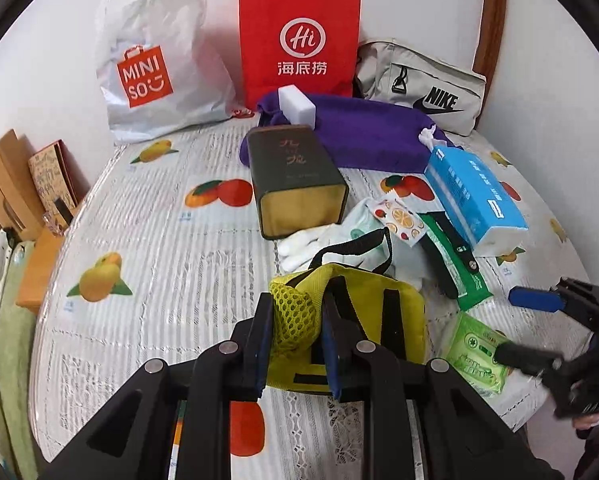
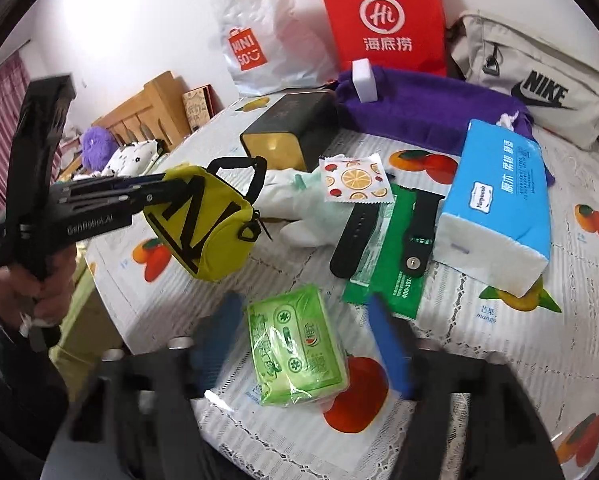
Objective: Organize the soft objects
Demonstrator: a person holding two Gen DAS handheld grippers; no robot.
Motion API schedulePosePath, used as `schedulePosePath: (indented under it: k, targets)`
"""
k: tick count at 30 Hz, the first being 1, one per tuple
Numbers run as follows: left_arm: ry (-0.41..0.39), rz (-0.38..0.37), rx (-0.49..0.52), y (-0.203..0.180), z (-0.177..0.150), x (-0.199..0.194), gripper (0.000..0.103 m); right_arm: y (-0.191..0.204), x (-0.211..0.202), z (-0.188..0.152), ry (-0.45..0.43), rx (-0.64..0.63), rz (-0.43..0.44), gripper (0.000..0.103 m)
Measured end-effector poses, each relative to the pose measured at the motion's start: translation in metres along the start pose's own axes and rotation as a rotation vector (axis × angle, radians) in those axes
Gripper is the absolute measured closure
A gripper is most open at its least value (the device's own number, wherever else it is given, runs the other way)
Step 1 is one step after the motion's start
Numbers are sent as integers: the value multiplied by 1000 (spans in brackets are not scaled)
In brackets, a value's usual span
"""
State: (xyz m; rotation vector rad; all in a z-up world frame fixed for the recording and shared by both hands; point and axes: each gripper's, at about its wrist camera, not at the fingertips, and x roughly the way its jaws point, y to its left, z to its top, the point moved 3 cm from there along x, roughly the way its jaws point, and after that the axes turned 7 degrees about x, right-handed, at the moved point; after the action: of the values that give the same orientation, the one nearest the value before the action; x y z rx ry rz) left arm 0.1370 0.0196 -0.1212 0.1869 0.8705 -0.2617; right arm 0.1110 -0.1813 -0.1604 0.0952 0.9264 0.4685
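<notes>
My left gripper [image 1: 295, 320] is shut on the mesh side of a small yellow bag [image 1: 363, 320] with black straps; it shows in the right wrist view [image 2: 203, 224] too, held at the table's left side. My right gripper [image 2: 303, 336] is open, its blue fingers [image 2: 391, 348] on either side of a green tissue pack [image 2: 295, 348] lying on the table, also seen in the left wrist view [image 1: 475, 352]. A blue tissue box [image 2: 499, 204], white gloves [image 2: 299, 204], a purple cloth [image 2: 431, 108] and a fruit-print sachet [image 2: 355, 180] lie beyond.
A dark tin box [image 1: 295, 184], a black watch strap [image 2: 415, 228] on a green packet [image 2: 391, 280], a white sponge block [image 1: 295, 104]. At the back stand a Miniso plastic bag [image 1: 155, 60], a red paper bag [image 1: 299, 36] and a Nike pouch [image 1: 423, 88]. Table edge on the left.
</notes>
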Motion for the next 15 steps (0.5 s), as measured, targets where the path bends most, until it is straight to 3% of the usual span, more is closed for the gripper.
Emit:
schedulePosePath:
  k: [7, 10, 15]
  targets:
    - [23, -14, -15, 2, -7, 7, 81, 7, 35, -19, 75, -43, -22, 33]
    - [40, -10, -26, 3, -9, 14, 81, 7, 42, -26, 67, -76, -79, 46]
    - [73, -6, -53, 7, -16, 28, 81, -2, 32, -29, 60, -76, -108, 49]
